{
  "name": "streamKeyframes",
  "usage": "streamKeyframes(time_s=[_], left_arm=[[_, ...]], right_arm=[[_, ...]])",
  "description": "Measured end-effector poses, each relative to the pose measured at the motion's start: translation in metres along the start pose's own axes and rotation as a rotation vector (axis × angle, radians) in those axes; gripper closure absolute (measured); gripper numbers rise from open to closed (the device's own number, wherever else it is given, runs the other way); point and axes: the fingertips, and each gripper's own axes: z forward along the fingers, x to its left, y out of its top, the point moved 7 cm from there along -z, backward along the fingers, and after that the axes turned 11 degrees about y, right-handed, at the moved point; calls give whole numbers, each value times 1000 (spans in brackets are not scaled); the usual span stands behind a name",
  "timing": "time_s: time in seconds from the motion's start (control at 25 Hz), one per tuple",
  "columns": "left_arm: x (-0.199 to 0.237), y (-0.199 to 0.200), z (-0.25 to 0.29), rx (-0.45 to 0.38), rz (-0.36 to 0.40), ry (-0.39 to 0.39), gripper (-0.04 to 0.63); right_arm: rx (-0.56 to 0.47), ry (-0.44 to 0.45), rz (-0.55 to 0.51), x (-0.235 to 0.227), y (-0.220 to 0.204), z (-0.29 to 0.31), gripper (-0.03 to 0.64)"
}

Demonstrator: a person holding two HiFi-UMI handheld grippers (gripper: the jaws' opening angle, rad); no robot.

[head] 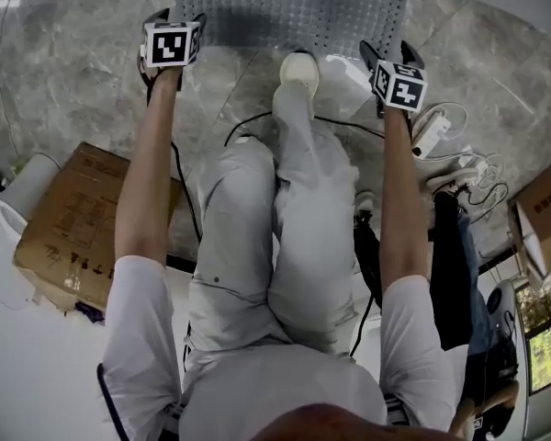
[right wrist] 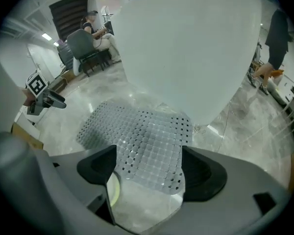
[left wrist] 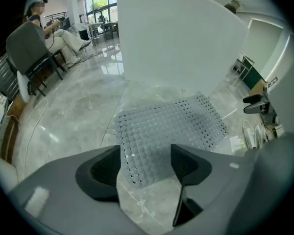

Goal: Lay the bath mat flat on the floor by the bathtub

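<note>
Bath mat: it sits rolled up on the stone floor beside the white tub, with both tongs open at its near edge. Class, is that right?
Not rolled up. The bath mat lies spread out on the stone floor beside the white tub, as the left gripper view shows. The left tongs and right tongs are indeed open at its near edge.

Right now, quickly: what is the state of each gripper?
Left gripper: open, a bath mat corner shows between its jaws.
Right gripper: open, another corner shows between its jaws.

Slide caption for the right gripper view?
Right tongs, jaws apart, over a corner of the bath mat lying on marble floor by the white tub.
</note>
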Motion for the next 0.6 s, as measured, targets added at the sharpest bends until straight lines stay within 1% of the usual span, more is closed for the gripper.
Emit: streamKeyframes(time_s=[0.16,0.28,0.36,0.44,0.52,0.6], left_arm=[[2,16,-80,-34,-19,-18,368],[11,34,-147,-68,-68,12,432],[10,47,-194,-106,-87,21,513],[1,61,-240,-156,-87,-16,591],[-4,70,-281,-203,-100,-67,598],[-2,75,-329,-230,-121,-99,598]], right_arm=[[-8,31,-9,44,29,-66,222],[-60,74,-7,75,65,-118,255],[-100,100,-5,94,87,-160,277],[-141,102,4,113,105,-212,291],[-189,109,13,133,129,-258,303],[-243,136,15,157,156,-296,320]])
